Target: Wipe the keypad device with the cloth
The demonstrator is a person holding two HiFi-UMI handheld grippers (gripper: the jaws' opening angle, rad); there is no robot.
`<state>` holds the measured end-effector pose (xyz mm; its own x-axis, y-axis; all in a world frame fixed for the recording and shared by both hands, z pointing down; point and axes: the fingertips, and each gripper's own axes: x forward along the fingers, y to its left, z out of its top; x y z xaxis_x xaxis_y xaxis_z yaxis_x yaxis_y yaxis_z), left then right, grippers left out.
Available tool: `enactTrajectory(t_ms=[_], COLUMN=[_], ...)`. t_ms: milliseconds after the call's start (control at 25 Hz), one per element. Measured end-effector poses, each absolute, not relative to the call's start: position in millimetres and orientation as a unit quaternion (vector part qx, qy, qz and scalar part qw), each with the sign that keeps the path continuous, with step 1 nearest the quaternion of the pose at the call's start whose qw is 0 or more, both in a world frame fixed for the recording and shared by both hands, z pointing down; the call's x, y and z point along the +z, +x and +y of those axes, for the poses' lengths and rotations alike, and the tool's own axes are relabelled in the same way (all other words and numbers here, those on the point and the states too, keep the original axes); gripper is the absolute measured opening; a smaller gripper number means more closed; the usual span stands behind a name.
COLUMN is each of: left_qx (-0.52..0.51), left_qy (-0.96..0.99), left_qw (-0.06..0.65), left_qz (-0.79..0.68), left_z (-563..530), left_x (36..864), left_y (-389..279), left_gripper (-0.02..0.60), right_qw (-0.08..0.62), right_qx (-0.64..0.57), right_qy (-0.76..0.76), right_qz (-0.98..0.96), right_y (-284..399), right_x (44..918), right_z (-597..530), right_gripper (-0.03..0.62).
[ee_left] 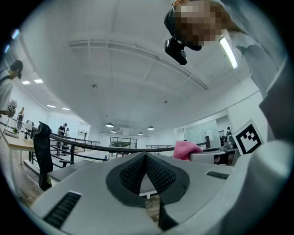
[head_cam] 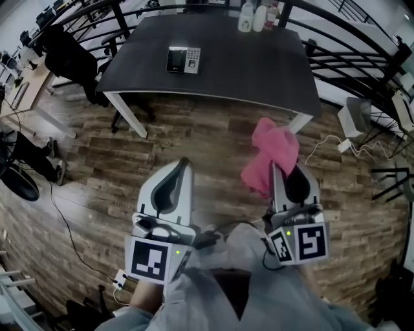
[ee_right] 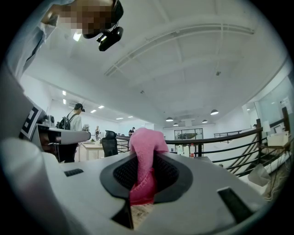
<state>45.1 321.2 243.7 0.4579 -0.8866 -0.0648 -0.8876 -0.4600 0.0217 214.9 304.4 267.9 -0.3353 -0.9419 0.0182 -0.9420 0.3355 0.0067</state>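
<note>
The keypad device (head_cam: 184,60), dark with a silver key panel, lies on the dark table (head_cam: 259,71) far ahead of both grippers. My right gripper (head_cam: 274,169) is shut on a pink cloth (head_cam: 272,155), which bunches up above its tips and hangs between the pads (ee_right: 146,169). My left gripper (head_cam: 186,163) is shut with nothing between its pads (ee_left: 146,170). Both are held low, well short of the table, over the wooden floor. The pink cloth (ee_left: 186,149) also shows at the right of the left gripper view.
Several bottles (head_cam: 255,16) stand at the table's far edge. A black railing (head_cam: 362,39) curves behind the table. Black chairs (head_cam: 68,55) stand at the left, a white box (head_cam: 357,116) and cables (head_cam: 323,145) at the right. A person (ee_right: 73,120) stands in the distance.
</note>
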Motion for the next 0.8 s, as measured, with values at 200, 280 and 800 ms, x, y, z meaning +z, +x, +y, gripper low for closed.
enactTrajectory(t_ms=[200,280,800], left_qx=[0.038,0.037,0.028], left_qy=[-0.847,-0.845,-0.831], left_qw=[0.009,0.009,0.020], left_qz=[0.530,0.533,0.555], left_z=[324,325,318], left_x=[241,241,243], left_y=[28,24,22], left_gripper=[0.003,0.003,0.003], right_qw=[0.007,0.010,0.004], right_qx=[-0.002,-0.005,-0.012], right_qy=[0.573,0.568,0.538], right_qz=[-0.819,-0.823,-0.843], right_y=[206,202,195], right_x=[264,262,264], right_z=[306,306,286], right_gripper=[0.072,0.072,0.072])
